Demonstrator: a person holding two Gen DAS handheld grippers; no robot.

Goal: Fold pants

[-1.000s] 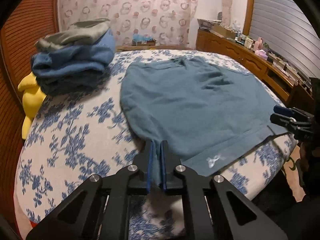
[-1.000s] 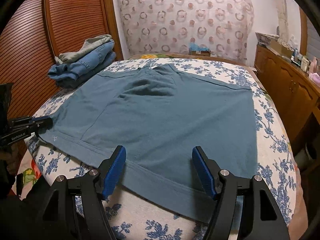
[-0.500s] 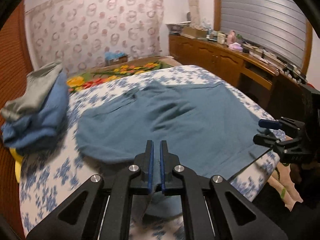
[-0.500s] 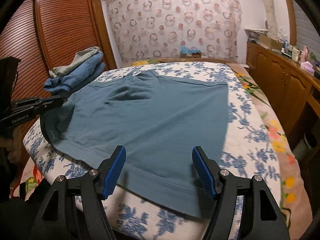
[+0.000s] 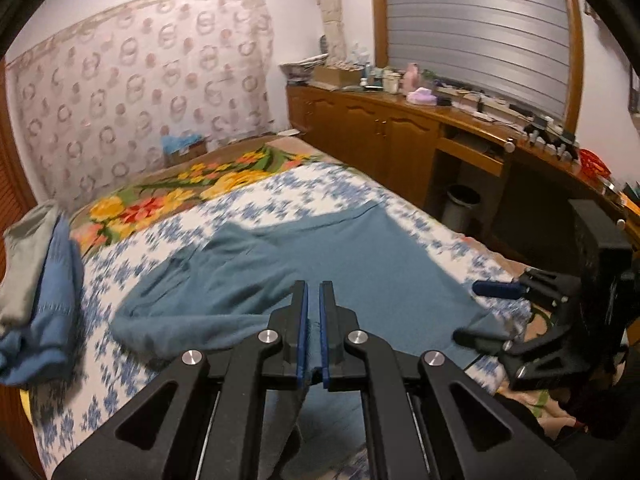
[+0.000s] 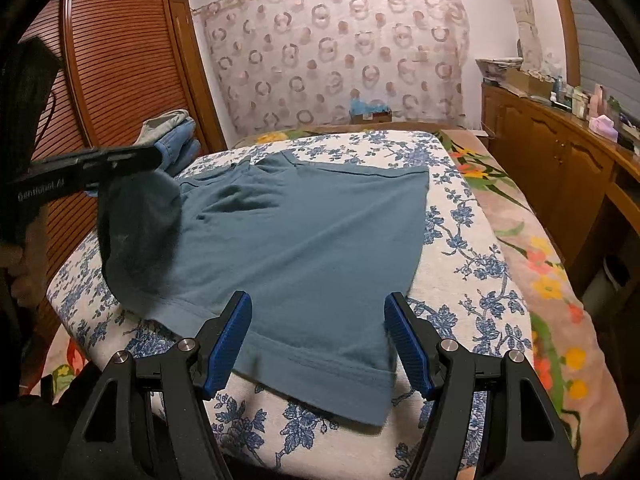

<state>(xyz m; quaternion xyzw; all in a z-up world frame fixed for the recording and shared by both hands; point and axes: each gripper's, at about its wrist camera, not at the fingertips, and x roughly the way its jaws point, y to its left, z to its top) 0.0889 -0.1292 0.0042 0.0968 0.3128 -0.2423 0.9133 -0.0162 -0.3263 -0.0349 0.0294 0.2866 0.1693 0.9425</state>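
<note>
Soft, limp teal cotton pants: left gripper clamped on hem corner; right gripper agape, empty, over hem.

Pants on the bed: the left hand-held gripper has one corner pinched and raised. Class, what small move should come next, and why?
Probably carry the left hand-held gripper across toward the far edge of the pants. It is shut on a lifted corner, the rest lies flat on the bed, and the right hand-held gripper is open over the near hem, holding nothing.
</note>
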